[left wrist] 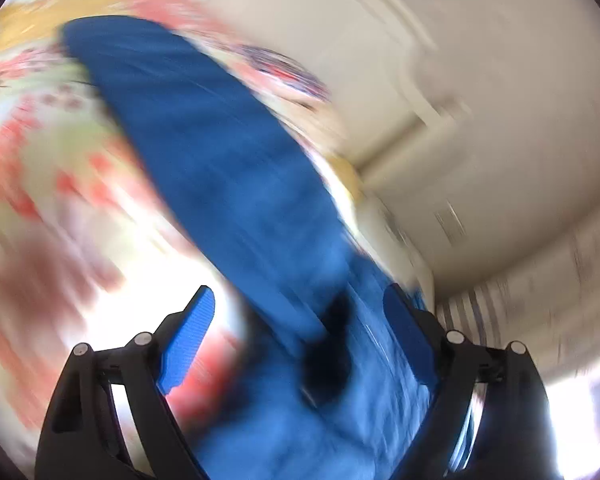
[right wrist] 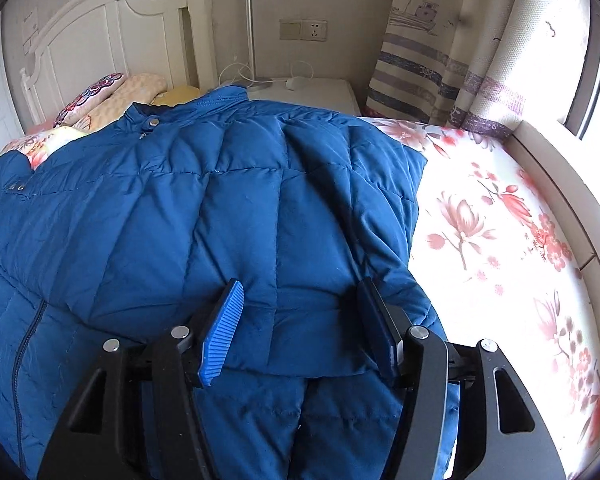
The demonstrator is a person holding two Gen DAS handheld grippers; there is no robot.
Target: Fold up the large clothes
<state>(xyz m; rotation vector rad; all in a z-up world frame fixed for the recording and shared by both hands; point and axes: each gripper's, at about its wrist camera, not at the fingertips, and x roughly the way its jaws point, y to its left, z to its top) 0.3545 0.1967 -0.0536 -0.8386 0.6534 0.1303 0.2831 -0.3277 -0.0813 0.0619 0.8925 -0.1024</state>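
Blue jacket [right wrist: 204, 208] covers floral bedsheet [right wrist: 492, 216] beside curtain [right wrist: 440, 64].

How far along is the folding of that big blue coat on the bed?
About midway, by the look of it. Done: the blue puffer jacket lies spread on the floral bedsheet with one sleeve folded across its front. In hand: the right gripper straddles that sleeve's cuff; the left gripper stands open over blurred blue fabric. Left: the other side and the final fold.
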